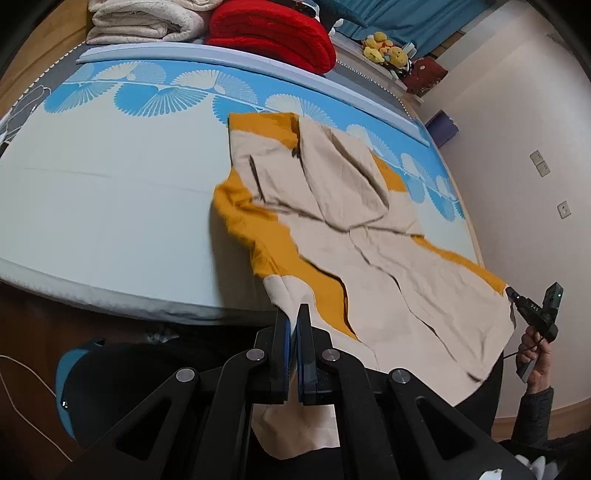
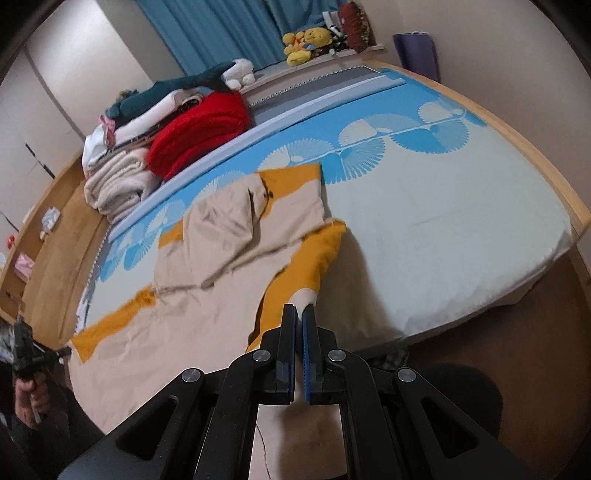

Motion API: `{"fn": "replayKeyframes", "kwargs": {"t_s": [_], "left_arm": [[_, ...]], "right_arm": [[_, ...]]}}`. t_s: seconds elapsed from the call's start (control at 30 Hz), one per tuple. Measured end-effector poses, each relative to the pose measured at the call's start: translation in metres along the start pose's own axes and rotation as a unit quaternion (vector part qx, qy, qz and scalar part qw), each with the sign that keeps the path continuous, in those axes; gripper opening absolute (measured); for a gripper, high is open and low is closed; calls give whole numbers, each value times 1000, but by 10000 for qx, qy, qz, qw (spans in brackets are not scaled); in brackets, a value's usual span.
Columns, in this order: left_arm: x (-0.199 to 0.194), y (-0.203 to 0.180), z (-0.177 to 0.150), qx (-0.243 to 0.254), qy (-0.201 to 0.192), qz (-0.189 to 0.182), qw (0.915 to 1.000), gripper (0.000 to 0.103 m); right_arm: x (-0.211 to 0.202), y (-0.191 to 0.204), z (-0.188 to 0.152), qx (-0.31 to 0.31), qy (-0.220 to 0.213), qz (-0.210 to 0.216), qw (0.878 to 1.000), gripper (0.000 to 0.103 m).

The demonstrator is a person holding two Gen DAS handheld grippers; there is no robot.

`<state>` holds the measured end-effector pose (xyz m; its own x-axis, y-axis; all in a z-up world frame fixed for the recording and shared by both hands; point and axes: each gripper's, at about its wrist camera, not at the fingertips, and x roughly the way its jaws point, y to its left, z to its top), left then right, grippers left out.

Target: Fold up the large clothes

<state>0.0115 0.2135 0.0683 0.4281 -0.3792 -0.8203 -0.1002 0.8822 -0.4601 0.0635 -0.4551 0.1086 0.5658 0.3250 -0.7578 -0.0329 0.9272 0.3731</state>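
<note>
**Both tongs clamped on the near hem of the garment, bed ahead**

Left tongs (image 1: 294, 314): jaws pressed together, thin beige cloth pinched between the blue pads. The cloth runs from the tips down under the jaws and hangs below them. The garment (image 1: 351, 229), beige with mustard-yellow panels, spreads forward and to the right of these tongs, onto the bed (image 1: 110, 206).

Right tongs (image 2: 300, 314): jaws likewise closed tight on a beige corner of the same garment (image 2: 207, 280). Cloth shows between the pads and again below the jaws. From here the garment lies ahead and to the left.

In the left view the right tongs (image 1: 511, 293) appear far right, gripping the opposite hem corner, with a hand (image 1: 535, 354) and dark sleeve behind them. In the right view the left tongs (image 2: 64, 350) sit at the far left edge, a hand (image 2: 31, 400) below; the grip itself is too small to make out there.

Near hem lifted clear of the mattress edge between the two tongs; the far part of the garment rests rumpled on the sheet, one beige flap folded over the middle.

Beyond the garment, far side of the bed: red blanket (image 1: 273, 37), stack of cream blankets (image 1: 144, 22), yellow plush toys (image 2: 306, 40), blue curtain (image 2: 221, 29)
</note>
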Motion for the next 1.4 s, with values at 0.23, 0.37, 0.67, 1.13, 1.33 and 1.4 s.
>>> {"fn": "replayKeyframes", "kwargs": {"t_s": [0.23, 0.37, 0.67, 1.13, 1.33, 1.4], "left_arm": [[59, 24, 86, -388, -20, 23, 9992, 1], [104, 36, 142, -566, -64, 92, 9983, 1], [203, 75, 206, -1333, 362, 354, 9898, 1], [169, 118, 208, -2234, -204, 373, 9738, 27], [187, 117, 190, -1914, 366, 765, 9778, 32], [195, 112, 191, -1724, 460, 840, 9804, 35]], "right_arm": [[60, -4, 59, 137, 37, -40, 9999, 3], [139, -2, 118, 182, 232, -180, 9994, 3], [310, -23, 179, 585, 1079, -472, 9913, 3], [307, -51, 203, 1221, 500, -485, 9901, 14], [322, -55, 173, 1024, 1043, -377, 9885, 33], [331, -49, 167, 718, 1295, -400, 9882, 35]]}}
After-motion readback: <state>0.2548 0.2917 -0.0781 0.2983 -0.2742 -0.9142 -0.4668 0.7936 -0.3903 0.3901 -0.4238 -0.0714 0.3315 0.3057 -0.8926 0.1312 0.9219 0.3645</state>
